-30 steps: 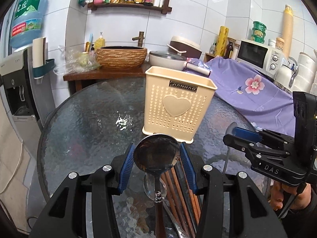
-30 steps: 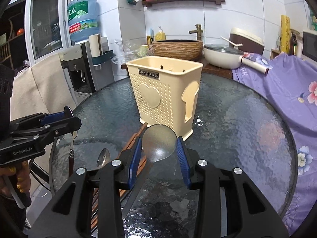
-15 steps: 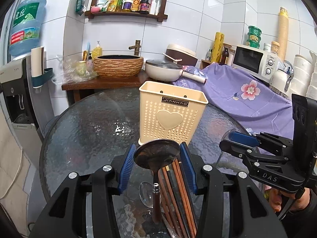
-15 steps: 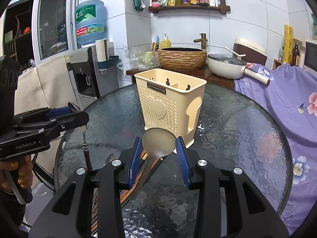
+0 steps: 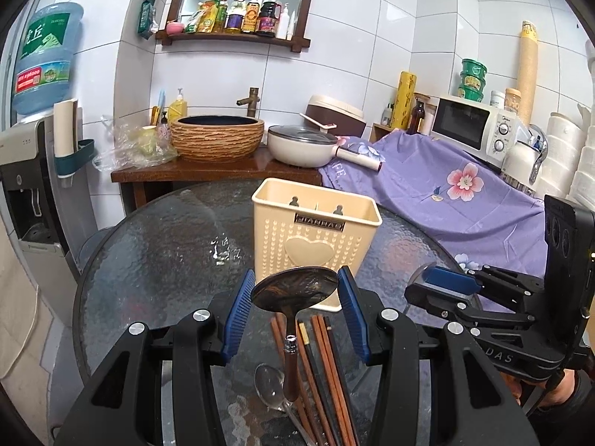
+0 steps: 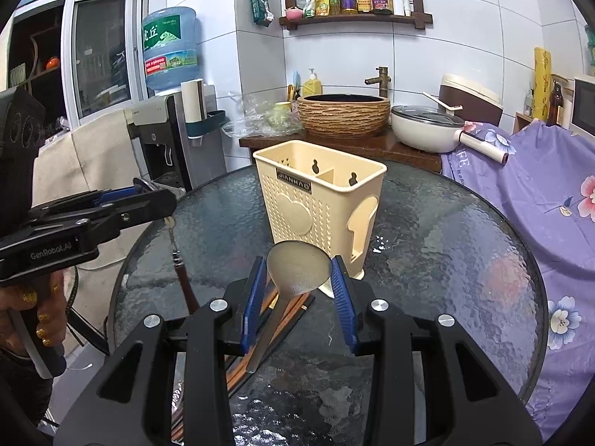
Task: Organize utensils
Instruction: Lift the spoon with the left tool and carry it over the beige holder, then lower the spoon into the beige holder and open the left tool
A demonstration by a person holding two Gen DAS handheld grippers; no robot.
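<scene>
Two grippers, a spoon clamped in each, above a round glass table (image 5: 156,260).

Left gripper (image 5: 295,312) grips a dark-bowled spoon (image 5: 293,291) by the bowl, its brown handle hanging down. Right gripper (image 6: 299,290) pinches a matte silver spoon (image 6: 297,267) the same way. Cream utensil holder (image 6: 319,204) stands upright just beyond both, two compartments visible. On the glass below: a bundle of chopsticks (image 5: 323,371) and a third spoon (image 5: 269,390).

Round glass table (image 5: 156,260), cream utensil holder (image 5: 312,245), chopsticks (image 5: 327,371), spoon (image 5: 269,390)
</scene>
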